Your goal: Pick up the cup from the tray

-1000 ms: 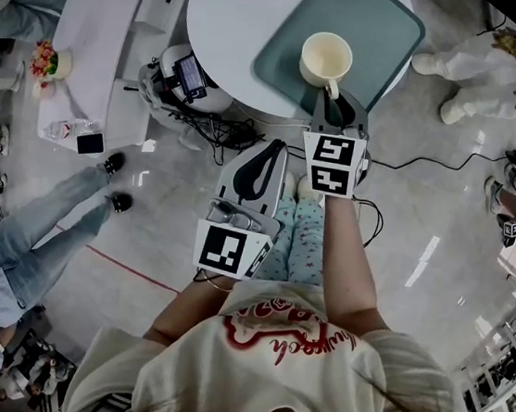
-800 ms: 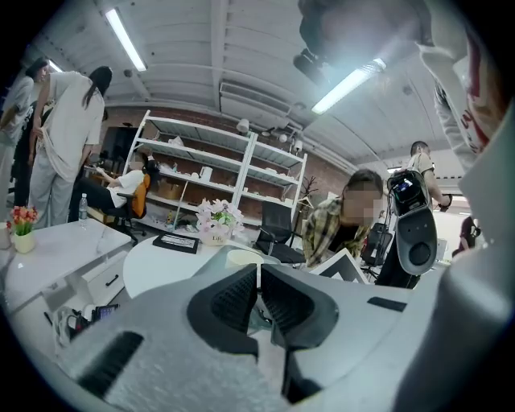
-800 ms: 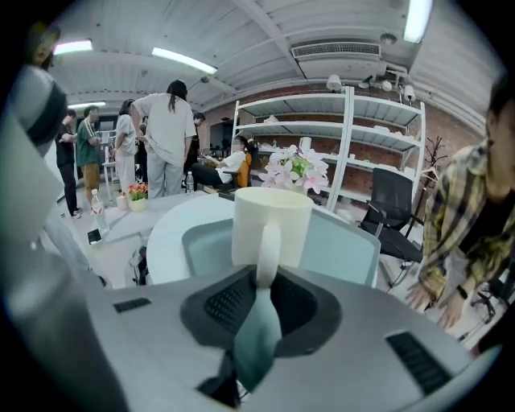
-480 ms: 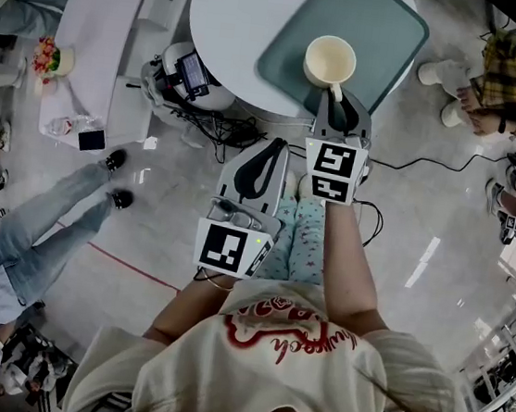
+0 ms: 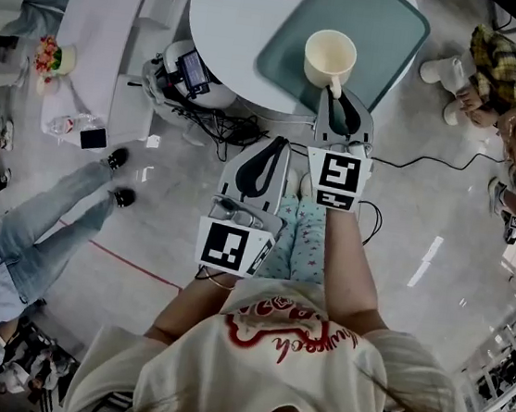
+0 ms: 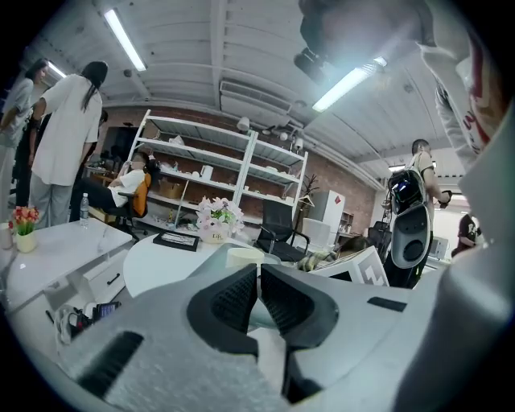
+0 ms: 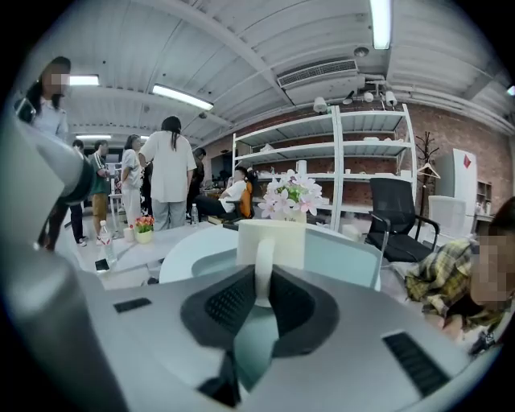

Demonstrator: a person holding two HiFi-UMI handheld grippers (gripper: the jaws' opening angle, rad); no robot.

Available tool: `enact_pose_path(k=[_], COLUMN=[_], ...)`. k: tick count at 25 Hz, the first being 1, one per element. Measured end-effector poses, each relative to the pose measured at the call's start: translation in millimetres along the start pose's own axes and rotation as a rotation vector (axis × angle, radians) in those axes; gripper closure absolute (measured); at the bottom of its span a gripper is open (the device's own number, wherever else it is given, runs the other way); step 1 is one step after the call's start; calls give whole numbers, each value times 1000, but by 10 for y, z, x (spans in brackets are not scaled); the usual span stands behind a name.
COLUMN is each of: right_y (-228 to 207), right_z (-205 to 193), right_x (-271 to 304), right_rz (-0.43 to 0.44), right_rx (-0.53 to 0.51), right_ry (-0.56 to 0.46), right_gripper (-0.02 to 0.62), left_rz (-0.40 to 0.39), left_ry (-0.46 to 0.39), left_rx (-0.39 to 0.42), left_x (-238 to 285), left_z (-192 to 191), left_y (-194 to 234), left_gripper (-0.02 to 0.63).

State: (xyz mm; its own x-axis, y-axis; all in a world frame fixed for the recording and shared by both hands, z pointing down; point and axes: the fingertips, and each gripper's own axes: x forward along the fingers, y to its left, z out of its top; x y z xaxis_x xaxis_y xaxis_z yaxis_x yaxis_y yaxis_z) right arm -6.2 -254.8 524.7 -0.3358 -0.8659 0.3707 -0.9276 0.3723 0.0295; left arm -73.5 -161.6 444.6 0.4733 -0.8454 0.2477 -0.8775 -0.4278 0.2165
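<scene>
Glossy floor fills most of the head view, with people standing round the edges, and ahead of you is a round white table (image 5: 234,20) carrying a teal tray (image 5: 393,21). The cream cup (image 5: 330,55) stands upright near the tray's near edge, its handle (image 5: 333,87) pointing straight back toward you. That is the relation that matters. The handle lies along the line of your right gripper (image 5: 337,94), which reaches over the table edge and meets it head-on. In the right gripper view the handle (image 7: 261,273) runs upright between the two dark pads, which look closed against its sides, so you appear to be pinching the cup (image 7: 271,237) by its handle and not by its wall. The cup's base is hidden behind the jaws, so you cannot tell whether it has cleared the tray. Your left gripper (image 5: 273,146) hangs back over the floor, short of the table and well apart from the cup. Its pads are pressed together with nothing between them, as the left gripper view (image 6: 258,278) shows. The lift probably belongs to your right hand alone. Since the cup's weight sits forward of the grip, you should expect it to want to tip away from you.
</scene>
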Motion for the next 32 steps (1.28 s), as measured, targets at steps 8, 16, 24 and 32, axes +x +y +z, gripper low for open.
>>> enact_pose_path(k=[8,16,24,32], right_y=[-94,-136,-73,-5], right_z=[221,576,1202,1674], right_x=[-112,-292,-592,-927], right_rz=[-1,-2,32,97], right_rx=[10,9,-12,-56], right_ry=[-87,-171,-289,-365], right_gripper=[540,540,543,545], left_rz=[6,11,11,-2], left_ry=[-9,-36,-109,-154], left_rx=[14,27,65,95], left_x=[53,153,195,187], left_z=[48,179,616,955], left_y=[-37,16,46,-15], left_gripper=[580,580,580,580])
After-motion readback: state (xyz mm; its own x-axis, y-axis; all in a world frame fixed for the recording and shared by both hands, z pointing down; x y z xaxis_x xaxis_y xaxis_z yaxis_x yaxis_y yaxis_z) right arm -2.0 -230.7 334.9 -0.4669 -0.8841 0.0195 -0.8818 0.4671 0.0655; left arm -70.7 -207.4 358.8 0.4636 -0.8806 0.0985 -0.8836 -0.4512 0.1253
